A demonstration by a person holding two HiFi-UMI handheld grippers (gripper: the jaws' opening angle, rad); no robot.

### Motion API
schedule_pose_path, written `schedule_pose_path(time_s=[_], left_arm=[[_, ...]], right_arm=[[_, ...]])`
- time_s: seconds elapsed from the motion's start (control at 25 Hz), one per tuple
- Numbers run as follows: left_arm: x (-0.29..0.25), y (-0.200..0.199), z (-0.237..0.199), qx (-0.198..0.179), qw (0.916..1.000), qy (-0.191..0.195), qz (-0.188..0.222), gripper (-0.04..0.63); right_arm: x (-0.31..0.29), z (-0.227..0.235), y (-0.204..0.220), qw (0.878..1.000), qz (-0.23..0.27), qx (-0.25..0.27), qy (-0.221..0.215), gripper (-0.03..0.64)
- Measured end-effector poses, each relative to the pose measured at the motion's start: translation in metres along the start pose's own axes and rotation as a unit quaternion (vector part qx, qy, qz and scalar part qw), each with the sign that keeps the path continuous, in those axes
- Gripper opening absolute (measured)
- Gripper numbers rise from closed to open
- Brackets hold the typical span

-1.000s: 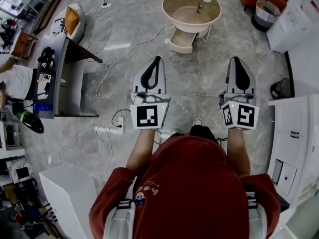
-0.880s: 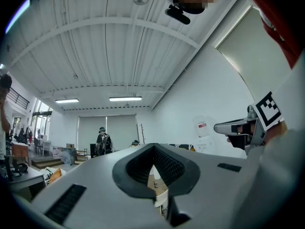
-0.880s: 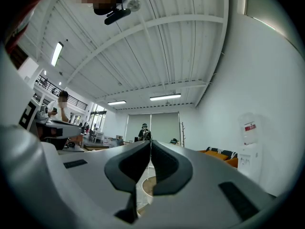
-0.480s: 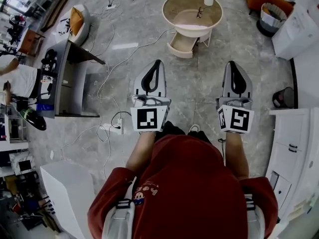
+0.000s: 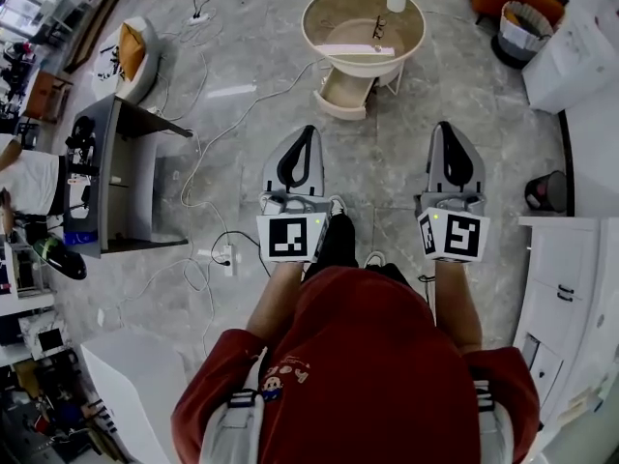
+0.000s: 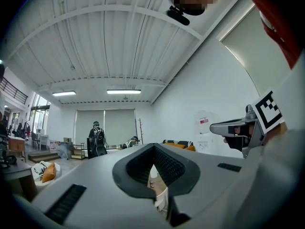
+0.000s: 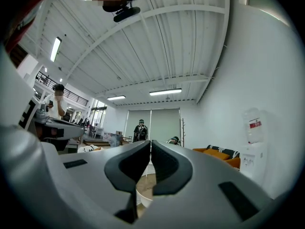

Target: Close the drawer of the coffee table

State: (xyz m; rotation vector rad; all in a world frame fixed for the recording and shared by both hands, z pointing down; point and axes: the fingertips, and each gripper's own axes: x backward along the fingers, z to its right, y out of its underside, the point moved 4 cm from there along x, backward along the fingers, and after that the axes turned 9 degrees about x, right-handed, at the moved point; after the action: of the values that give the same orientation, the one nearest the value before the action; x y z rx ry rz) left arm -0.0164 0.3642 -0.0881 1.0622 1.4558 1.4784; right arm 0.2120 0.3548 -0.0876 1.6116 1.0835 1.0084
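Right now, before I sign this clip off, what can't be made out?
- Inside the drawer: head view, too small to tell.
- The dark item on the coffee table: head view, too small to identify.
- The coffee table in both gripper views: mostly hidden behind the shut left tool and right tool; only slivers show.

Beige coffee table (image 5: 340,13), grey marbled floor (image 5: 387,158)

The coffee table (image 5: 334,13) bears an unidentifiable dark item (image 5: 378,30)
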Motion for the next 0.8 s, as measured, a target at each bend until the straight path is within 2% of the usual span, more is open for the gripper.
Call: schedule_pose_path(time_s=[0.12,0.28,0.48,0.8], left_arm=[[-0.032,0.009,-0.021,-0.002,0.9999,0.011,-0.001,0.012],[-0.07,0.015,-0.062,0.019,0.9996,0.022,-0.001,0.012],[-0.111,0.01,-0.119,0.032,0.9989,0.034,0.006,0.012],[-0.148,0.014,-0.17,0.036,0.9981,0.049,0.011,0.012]], right_arm=[[-0.033,-0.007,0.008,1.0,-0.008,0.009,0.005,0.023],[-0.079,-0.024,0.015,1.0,-0.018,0.006,0.009,0.023],[-0.14,-0.04,0.009,1.0,-0.008,-0.002,0.021,0.023],[-0.194,-0.057,0.007,0.999,-0.008,0.016,0.038,0.023]])
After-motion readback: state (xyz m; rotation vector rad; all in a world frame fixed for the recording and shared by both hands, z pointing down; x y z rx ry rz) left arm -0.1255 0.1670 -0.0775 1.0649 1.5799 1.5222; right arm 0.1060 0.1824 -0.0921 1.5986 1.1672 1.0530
